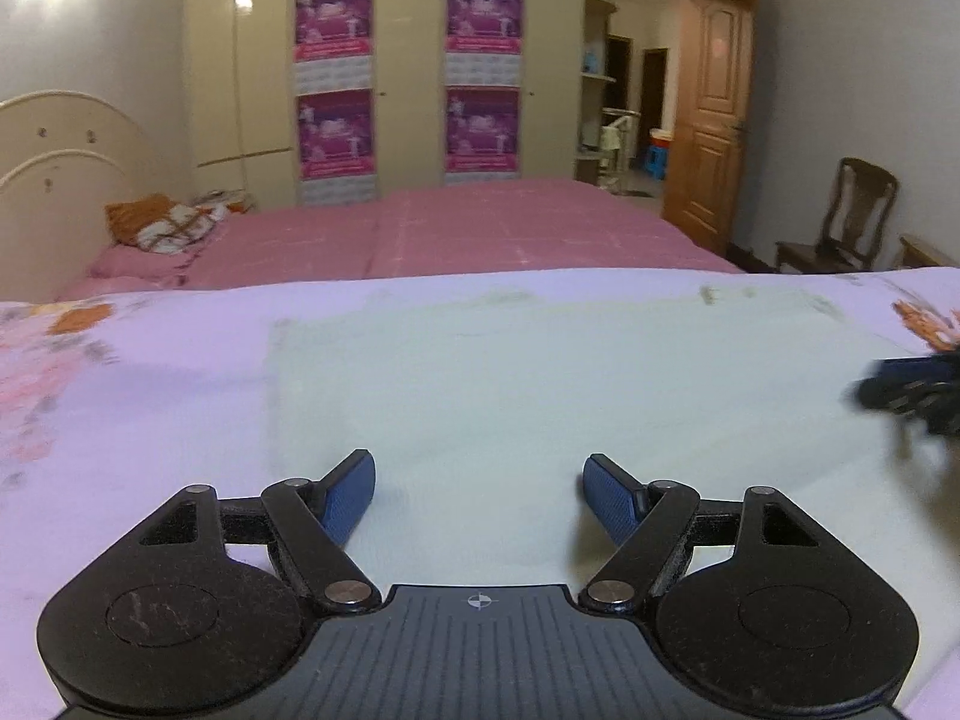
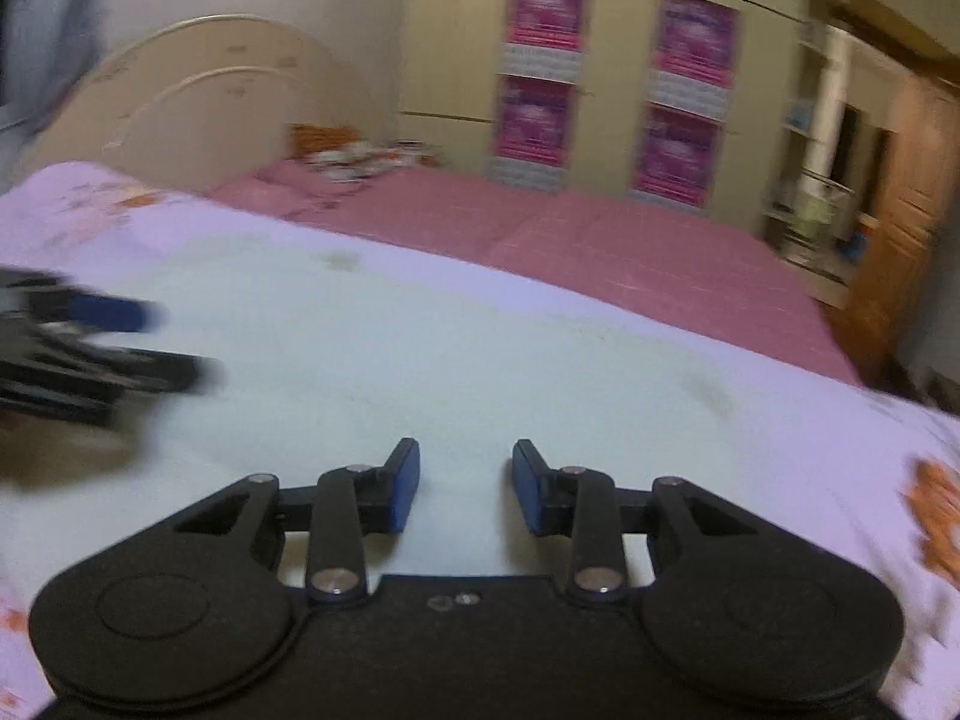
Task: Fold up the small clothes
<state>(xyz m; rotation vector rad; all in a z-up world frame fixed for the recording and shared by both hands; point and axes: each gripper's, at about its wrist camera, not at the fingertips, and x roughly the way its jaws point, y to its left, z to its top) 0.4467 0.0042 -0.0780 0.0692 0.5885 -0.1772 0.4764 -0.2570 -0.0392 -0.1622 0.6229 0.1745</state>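
A pale green cloth [image 1: 570,384] lay flat on the bed's lilac flowered sheet [image 1: 150,408]. The left gripper [image 1: 480,495] was above the cloth's near edge, spread wide and holding nothing. The right gripper [image 2: 466,483] was over the cloth too, open and holding nothing.

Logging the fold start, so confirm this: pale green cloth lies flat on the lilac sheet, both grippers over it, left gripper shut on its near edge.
Wrong on one point: the left gripper is open, jaws apart and holding nothing, as the left wrist view shows. The pale green cloth does lie flat on the lilac sheet, with the right gripper also over it.
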